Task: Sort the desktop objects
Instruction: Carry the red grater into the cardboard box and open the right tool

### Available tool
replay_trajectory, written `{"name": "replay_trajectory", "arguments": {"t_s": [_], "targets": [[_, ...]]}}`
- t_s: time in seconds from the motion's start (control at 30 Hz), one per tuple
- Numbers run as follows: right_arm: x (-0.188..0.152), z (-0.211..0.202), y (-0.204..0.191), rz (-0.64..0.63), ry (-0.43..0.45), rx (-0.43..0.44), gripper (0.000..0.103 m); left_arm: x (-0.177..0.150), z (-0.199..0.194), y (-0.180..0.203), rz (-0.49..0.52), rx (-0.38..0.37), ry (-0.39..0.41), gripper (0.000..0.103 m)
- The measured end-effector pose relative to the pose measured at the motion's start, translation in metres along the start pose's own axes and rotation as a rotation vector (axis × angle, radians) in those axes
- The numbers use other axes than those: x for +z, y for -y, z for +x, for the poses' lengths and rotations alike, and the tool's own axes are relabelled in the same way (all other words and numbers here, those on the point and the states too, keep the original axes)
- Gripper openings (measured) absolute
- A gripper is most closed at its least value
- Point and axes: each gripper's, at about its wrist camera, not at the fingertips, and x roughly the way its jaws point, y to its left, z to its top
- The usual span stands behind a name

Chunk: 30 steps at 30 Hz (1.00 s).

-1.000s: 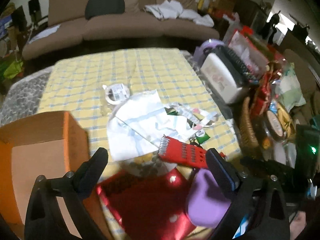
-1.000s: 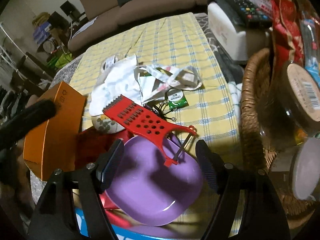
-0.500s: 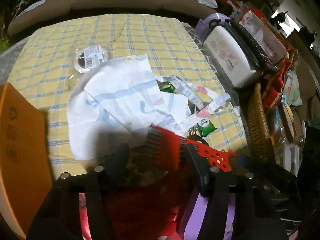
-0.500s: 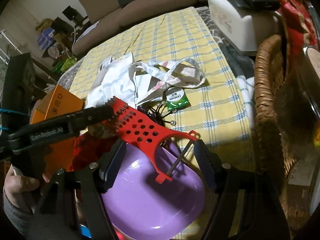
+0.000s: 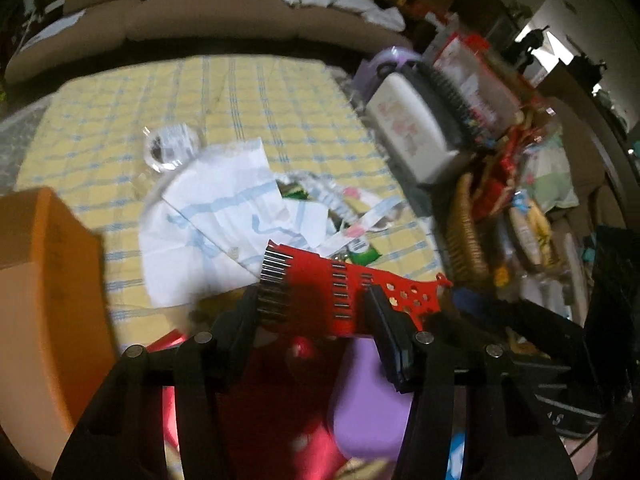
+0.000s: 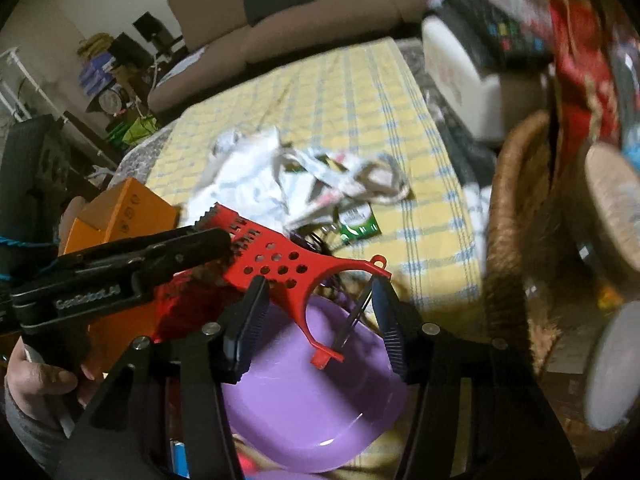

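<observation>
A red plastic grater (image 5: pixel 316 284) hangs just above the cluttered table, and my left gripper (image 5: pixel 312 308) is shut on its slotted end. In the right wrist view one left finger (image 6: pixel 188 246) lies along the grater (image 6: pixel 276 260). My right gripper (image 6: pixel 319 282) is closing around the forked handle end, where a metal blade (image 6: pixel 356 312) sits. That end lies between its jaws, and I see no pad pressing on it. A purple bowl (image 6: pixel 312 400) sits right below.
An orange box (image 5: pixel 44 280) stands at the left, with a white cloth bag (image 5: pixel 216 216) and a tape roll (image 5: pixel 170 148) on the yellow checked cloth. A wicker basket (image 6: pixel 516 200) and packed goods crowd the right. A hand (image 6: pixel 36 376) holds the left gripper.
My left gripper dropped onto the grater, shut on its slotted end and lifted it off the pile. My right jaws have narrowed around the handle end.
</observation>
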Motion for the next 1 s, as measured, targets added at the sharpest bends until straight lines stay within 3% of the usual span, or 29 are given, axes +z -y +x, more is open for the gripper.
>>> {"name": "replay_trajectory", "arguments": {"t_s": [0.27,0.5,0.73,1.0], "targets": [[0.019,-0.049,-0.097,-0.140,0.075,0.073,0.053,-0.012,-0.116,-0.041,0.002,0.032,0.108,0.054],[0.024,-0.017,-0.211,-0.252,0.034,0.170,0.054,-0.031,-0.181,-0.137,-0.109,0.100,0.149,0.054],[0.032,0.061,-0.283,-0.325,-0.058,0.129,0.054,-0.034,-0.165,-0.220,-0.198,0.151,0.121,0.054],[0.046,0.141,-0.300,-0.371,-0.127,0.002,0.054,-0.020,-0.104,-0.267,-0.236,0.156,0.047,0.056]]}}
